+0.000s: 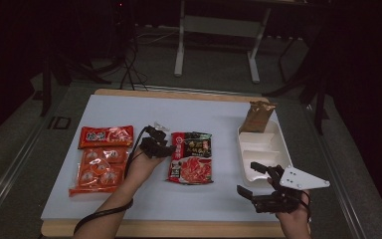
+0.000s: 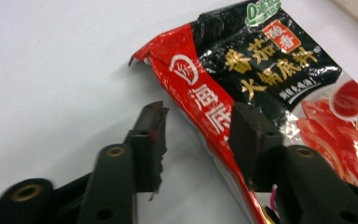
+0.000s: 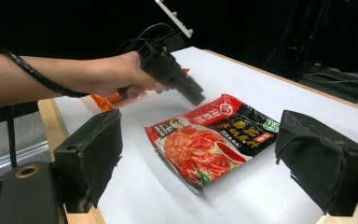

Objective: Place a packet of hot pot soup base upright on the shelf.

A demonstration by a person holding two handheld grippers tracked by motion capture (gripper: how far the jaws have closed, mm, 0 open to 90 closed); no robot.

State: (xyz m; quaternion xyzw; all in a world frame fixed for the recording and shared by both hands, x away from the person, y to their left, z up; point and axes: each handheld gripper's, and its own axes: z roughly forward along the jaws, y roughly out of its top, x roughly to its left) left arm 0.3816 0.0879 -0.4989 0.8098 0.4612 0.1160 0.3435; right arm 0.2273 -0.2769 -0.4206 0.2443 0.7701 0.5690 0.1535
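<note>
At far left of the white table (image 1: 199, 112), two orange snack packs (image 1: 102, 159) lie one above the other. Just right of them the left gripper (image 1: 165, 148) hovers at the red edge of the hot-pot soup-base pouch (image 1: 191, 157), jaws apart, pads seemingly clear of the foil. Pouch lies flat, mid-table. Further right: white compartment tray (image 1: 278, 144), brown bag (image 1: 256, 115) at its far end. Right gripper (image 1: 252, 180) sits beside the tray's near end, jaws wide, holding nothing.

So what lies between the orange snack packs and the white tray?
In the high view, the left hand-held gripper and the red-and-black soup base pouch lie between the orange snack packs and the white tray.
</note>
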